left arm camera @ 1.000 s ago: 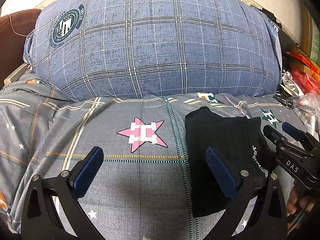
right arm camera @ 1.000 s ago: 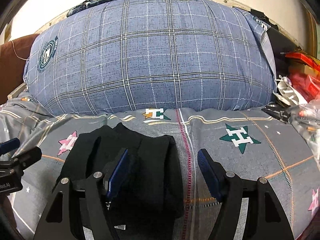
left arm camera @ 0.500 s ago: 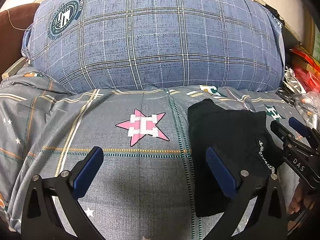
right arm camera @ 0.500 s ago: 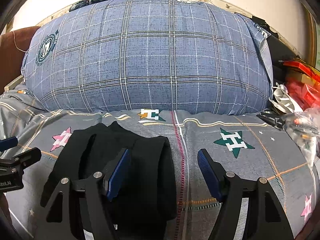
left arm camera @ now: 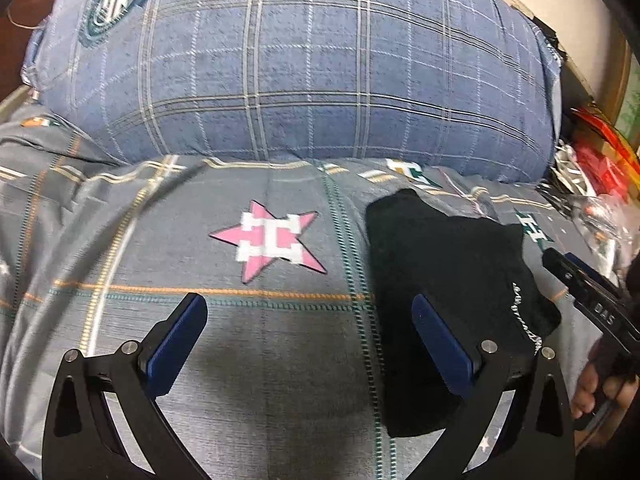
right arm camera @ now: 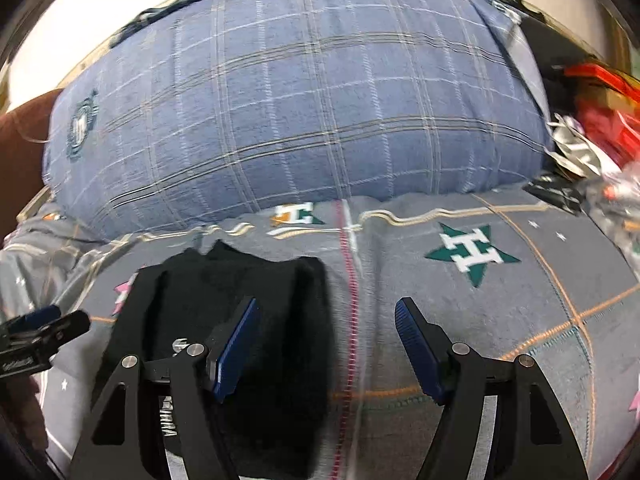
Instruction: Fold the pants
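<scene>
Near end of the black pants (right arm camera: 248, 420) hidden behind the right claw's (right arm camera: 326, 344) arm, white lettering (left arm camera: 526, 316) unreadable, right-edge clutter (right arm camera: 600, 128) blurred and cropped

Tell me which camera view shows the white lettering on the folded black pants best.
The left wrist view: the white lettering runs unobstructed and fairly sharp along the right edge of the folded black pants. In the right wrist view only blurred fragments show, behind that gripper's own left finger.

Black pants (left arm camera: 448, 280), blue plaid pillow (left arm camera: 304, 64)
</scene>
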`<state>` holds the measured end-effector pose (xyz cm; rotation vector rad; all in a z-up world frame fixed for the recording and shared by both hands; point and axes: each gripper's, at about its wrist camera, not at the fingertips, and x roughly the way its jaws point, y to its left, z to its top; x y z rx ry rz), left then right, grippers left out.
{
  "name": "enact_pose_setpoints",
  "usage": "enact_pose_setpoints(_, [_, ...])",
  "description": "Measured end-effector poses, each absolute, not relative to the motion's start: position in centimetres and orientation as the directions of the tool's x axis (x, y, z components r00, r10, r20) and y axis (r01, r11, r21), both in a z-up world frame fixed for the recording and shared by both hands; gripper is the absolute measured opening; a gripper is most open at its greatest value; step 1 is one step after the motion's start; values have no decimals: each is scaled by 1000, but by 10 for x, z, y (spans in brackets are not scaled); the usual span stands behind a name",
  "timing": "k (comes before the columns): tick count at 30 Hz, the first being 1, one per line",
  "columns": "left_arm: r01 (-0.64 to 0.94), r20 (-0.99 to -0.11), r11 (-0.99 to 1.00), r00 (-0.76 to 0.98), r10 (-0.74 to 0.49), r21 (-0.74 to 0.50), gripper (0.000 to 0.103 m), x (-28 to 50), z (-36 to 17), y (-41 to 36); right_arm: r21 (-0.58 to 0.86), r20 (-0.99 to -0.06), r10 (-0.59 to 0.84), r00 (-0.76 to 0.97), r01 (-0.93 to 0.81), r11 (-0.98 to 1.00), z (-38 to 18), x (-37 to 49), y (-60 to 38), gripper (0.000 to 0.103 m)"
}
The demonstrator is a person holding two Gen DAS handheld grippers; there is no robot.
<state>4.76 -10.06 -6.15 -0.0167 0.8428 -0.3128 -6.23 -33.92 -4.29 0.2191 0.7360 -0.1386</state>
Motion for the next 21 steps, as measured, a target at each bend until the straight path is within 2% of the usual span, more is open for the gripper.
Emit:
enact_pose_setpoints(12, [368, -730, 893, 531, -429, -257, 103, 45, -67, -121, 371, -698, 166, 696, 154, 916, -64, -51, -354, 71])
enact_pose_setpoints(17, [374, -737, 893, 525, -425, -249, 103, 45, -69, -126, 374, -718, 178, 673, 157, 914, -70, -46, -351, 72])
enact_pose_setpoints(21, [369, -751, 883, 483, -450, -291, 103, 49, -78, -130, 382, -724, 195, 661, 150, 912, -74, -42, -348, 78])
